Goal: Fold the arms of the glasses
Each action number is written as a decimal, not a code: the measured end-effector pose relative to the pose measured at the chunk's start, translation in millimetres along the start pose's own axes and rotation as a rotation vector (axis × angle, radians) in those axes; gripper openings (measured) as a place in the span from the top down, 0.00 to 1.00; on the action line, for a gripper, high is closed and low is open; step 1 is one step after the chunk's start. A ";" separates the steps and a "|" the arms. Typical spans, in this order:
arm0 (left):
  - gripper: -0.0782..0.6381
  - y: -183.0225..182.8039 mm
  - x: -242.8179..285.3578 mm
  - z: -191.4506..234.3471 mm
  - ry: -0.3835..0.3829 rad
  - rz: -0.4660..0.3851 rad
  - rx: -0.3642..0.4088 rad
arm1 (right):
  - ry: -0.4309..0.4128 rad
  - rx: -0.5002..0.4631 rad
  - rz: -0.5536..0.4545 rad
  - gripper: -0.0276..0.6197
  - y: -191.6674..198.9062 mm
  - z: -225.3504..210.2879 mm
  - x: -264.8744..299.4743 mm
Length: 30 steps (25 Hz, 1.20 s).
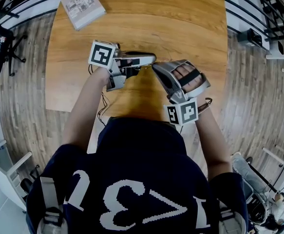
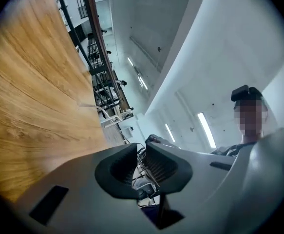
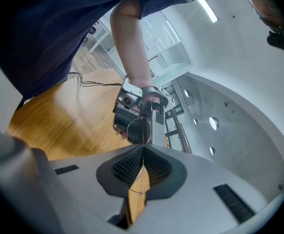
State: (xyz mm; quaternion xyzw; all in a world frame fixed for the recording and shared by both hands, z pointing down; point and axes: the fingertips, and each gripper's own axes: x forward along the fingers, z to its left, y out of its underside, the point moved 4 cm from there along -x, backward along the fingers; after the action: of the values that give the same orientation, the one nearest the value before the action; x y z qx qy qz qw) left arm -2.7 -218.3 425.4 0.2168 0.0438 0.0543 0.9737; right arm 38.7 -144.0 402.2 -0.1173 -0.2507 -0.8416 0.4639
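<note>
Pale wooden tabletop point(image 1: 180, 28) across the upper middle of the head view, with grey plank floor point(image 1: 20, 96) at either side. Below it, across the lower middle of the frame, a person's dark shirt point(image 1: 142, 179) with large white print.

At the upper left of the tabletop, a flat grey box point(image 1: 83, 5), well apart from everything else.

Left tongs point(image 1: 149, 61) just left of centre, pointing toward the right of the frame. Right tongs point(image 1: 156, 68) just right of centre, pointing up and left. Tips of the two nearly meeting over the tabletop. A black-and-white marker cube point(image 1: 102, 55) at the rear of the left one, another marker cube point(image 1: 181, 112) at the rear of the right one.

Glasses point(image 3: 138, 130), thin and wire-framed, between the two tips. In the right gripper view, one lens just beyond the jaws at centre frame, with the rim pinched between pads pressed together: right tongs closed on the glasses.

In the left gripper view, left tongs a narrow gap apart, with a thin wire point(image 2: 141, 168) of the frame running through that gap and no pad seen pressing on it. Which part of the frame, impossible to tell.
</note>
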 end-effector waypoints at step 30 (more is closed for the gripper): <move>0.83 -43.5 -18.5 68.9 -0.114 -0.114 -0.107 | -0.017 -0.031 0.003 0.91 -4.9 8.2 -9.5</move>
State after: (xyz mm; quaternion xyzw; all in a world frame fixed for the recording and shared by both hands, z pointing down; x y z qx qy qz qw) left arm -9.8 -288.5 470.1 0.1644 -0.0023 -0.0113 0.9863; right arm 39.5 -130.5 403.6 -0.1320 -0.2414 -0.8437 0.4610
